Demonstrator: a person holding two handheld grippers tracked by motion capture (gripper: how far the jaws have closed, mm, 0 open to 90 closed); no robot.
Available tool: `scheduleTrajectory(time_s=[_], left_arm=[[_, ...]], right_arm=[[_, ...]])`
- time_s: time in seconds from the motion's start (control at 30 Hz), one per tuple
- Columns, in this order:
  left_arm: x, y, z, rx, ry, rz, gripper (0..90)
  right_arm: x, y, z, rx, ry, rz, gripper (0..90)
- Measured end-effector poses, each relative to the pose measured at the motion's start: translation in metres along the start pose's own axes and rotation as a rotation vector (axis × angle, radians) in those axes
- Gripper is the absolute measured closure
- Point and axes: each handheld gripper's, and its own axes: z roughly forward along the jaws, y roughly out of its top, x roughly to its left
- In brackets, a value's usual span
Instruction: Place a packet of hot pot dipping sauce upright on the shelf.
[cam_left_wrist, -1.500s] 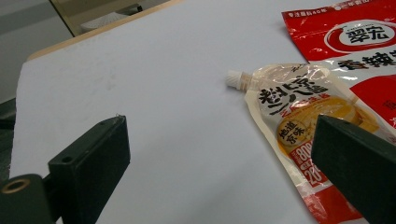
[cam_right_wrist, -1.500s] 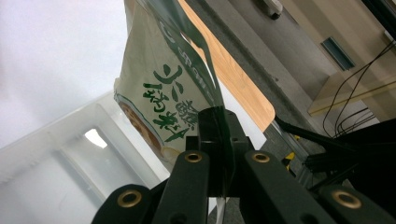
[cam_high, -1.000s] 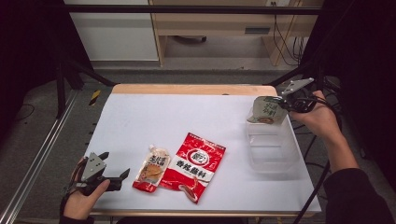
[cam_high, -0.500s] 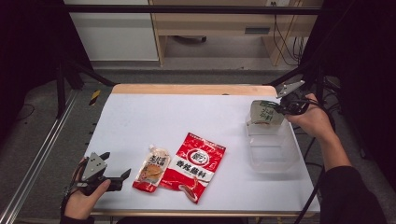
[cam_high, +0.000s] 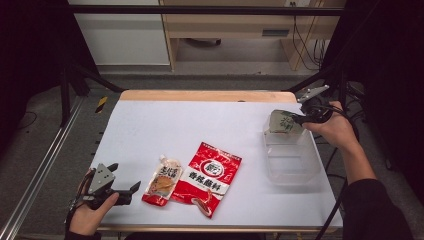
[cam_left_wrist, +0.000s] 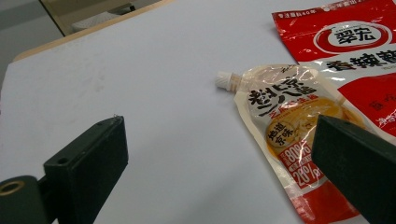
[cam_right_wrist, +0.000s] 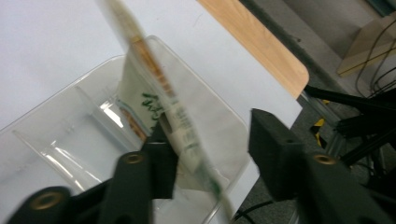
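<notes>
The right gripper (cam_high: 299, 119) is at the far right of the table, w/ a pale green-printed pouch (cam_high: 283, 122) at its tips, over the far end of a clear plastic container (cam_high: 292, 159). In the high view the pouch stands roughly upright, flat face toward the camera, long axis approx. across the container's far rim. In the right gripper view it's edge-on: a thin, blurred strip (cam_right_wrist: 173, 112) running from top left down toward the bottom centre, i.e. tilted. Its jaws have just been opening; they now stand apart w/ the pouch between them, lying against the left jaw, clear gap to the right one. Prob. no longer pinched, though blur makes it hard to be sure.

Look: whitish-grey film, dark green lettering, brownish band along one edge. Text too blurred to read.

The left gripper (cam_high: 125, 191) sits at the near left edge of the white table (cam_high: 165, 127), jaws spread wide w/ nothing between them. Its view shows a spouted sauce pouch (cam_left_wrist: 285, 135), white cap pointing left, and beside it, overlapping, a red seasoning packet (cam_left_wrist: 355, 51). The high view has both near the front centre.
</notes>
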Motion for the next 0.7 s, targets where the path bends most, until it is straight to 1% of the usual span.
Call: scheduleTrajectory(time_s=[0.03, 0.17, 0.27, 0.33, 0.4, 0.47, 0.7], left_arm=[[0.000, 0.000, 0.000, 0.001, -0.001, 0.002, 3.8], [-0.001, 0.000, 0.000, 0.001, -0.004, 0.003, 3.8], [-0.001, 0.001, 0.000, -0.001, -0.003, 0.004, 3.7], [-0.001, 0.000, 0.000, -0.001, -0.004, 0.003, 3.8], [-0.001, 0.001, 0.000, 0.001, -0.006, 0.005, 3.8], [-0.001, 0.001, 0.000, 0.003, -0.007, 0.007, 3.8], [-0.001, 0.000, 0.001, 0.006, -0.007, 0.004, 3.8]], right_arm=[[0.000, 0.000, -0.001, -0.003, -0.006, 0.001, 41.5], [0.003, -0.002, -0.006, -0.006, -0.015, 0.007, 35.5], [0.005, -0.003, -0.010, -0.006, -0.008, 0.001, 34.8], [0.007, -0.003, -0.011, -0.005, 0.001, -0.005, 38.2], [0.007, -0.002, -0.009, 0.004, -0.006, -0.008, 38.8], [0.006, 0.000, -0.006, -0.002, -0.021, 0.007, 38.8], [0.008, 0.005, 0.003, -0.001, -0.028, 0.020, 37.4]])
